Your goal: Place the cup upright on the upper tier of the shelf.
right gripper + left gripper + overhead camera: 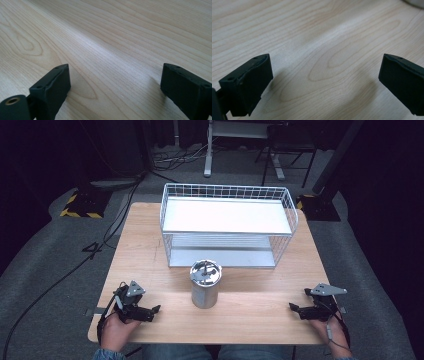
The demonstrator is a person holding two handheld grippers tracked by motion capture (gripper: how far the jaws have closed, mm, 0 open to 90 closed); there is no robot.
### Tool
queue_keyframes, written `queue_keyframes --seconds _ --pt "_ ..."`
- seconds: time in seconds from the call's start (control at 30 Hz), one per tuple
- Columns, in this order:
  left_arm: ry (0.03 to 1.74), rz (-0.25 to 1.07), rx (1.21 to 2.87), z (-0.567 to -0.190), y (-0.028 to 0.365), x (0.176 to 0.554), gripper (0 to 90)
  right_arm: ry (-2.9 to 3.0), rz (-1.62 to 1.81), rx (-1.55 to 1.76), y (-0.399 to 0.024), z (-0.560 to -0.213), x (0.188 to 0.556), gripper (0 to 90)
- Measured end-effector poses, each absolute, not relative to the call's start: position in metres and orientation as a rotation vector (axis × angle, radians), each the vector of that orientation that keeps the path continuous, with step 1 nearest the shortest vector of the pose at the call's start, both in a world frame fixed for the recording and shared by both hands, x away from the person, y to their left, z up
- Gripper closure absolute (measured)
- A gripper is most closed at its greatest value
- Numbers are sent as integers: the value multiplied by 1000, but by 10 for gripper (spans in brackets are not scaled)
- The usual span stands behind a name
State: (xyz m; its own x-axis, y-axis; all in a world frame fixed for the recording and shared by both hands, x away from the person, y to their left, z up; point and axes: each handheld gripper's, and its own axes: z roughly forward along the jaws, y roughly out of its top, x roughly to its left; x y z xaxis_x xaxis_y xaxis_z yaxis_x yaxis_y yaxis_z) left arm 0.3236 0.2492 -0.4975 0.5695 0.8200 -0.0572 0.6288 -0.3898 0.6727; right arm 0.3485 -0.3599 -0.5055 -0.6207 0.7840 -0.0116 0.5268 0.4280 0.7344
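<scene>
Two grippers [156, 309] [293, 307] near table [250, 320] edge, jaws apart

On the one wooden table [150, 250] stand one white wire rack [228, 222] with two shelves and, just in front of it, one metal canister [204, 284], flanked by two hand-held grippers.

Canister [205, 284] contents hidden under lid; forearms cut by bottom edge; rack [227, 226] lower shelf dim.

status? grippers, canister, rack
Left gripper open, right gripper open, both low over the table. Metal canister upright, untouched, centre. Wire rack behind it, shelves bare.
</scene>
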Motion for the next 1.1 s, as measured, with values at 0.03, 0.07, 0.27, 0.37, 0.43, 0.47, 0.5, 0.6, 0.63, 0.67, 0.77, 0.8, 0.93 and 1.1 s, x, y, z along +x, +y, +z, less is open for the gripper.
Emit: queue_keyframes --seconds 0.03,0.07,0.27,0.37,0.43,0.47,0.5,0.6,0.63,0.67,0.77,0.8,0.93,1.1 --pt "1139 376 2094 -490 251 322 0 2344 1014 1121 -360 -506 349 96" --pt "1129 384 2069 -487 251 320 0 2344 1015 1121 -360 -506 349 96" --pt "1061 389 1988 -471 252 312 0 2347 1013 1123 -360 -505 349 95" --pt "1024 396 1947 -464 251 309 0 2345 1013 1122 -360 -506 349 95" --pt "998 400 1927 -460 250 306 0 2344 1013 1122 -360 -506 349 96" --pt "998 400 1927 -460 250 306 0 2347 1013 1121 -360 -506 349 95" --pt "968 407 1903 -455 251 303 0 2345 1013 1122 -360 -506 349 95" --pt "943 399 1856 -451 252 300 0 2347 1013 1122 -360 -505 349 96" --pt "927 401 1821 -448 253 299 0 2347 1012 1122 -360 -505 349 95" --pt "919 402 1800 -447 254 298 0 2347 1013 1123 -360 -505 349 95" --pt "908 421 1747 -443 258 294 0 2347 1013 1121 -360 -505 349 97" --pt "910 421 1736 -442 258 294 0 2347 1013 1121 -360 -505 349 98" --pt "900 422 1723 -440 260 292 0 2345 1015 1122 -360 -506 349 101" --pt "881 414 1734 -437 258 291 0 2345 1015 1121 -360 -506 349 101"
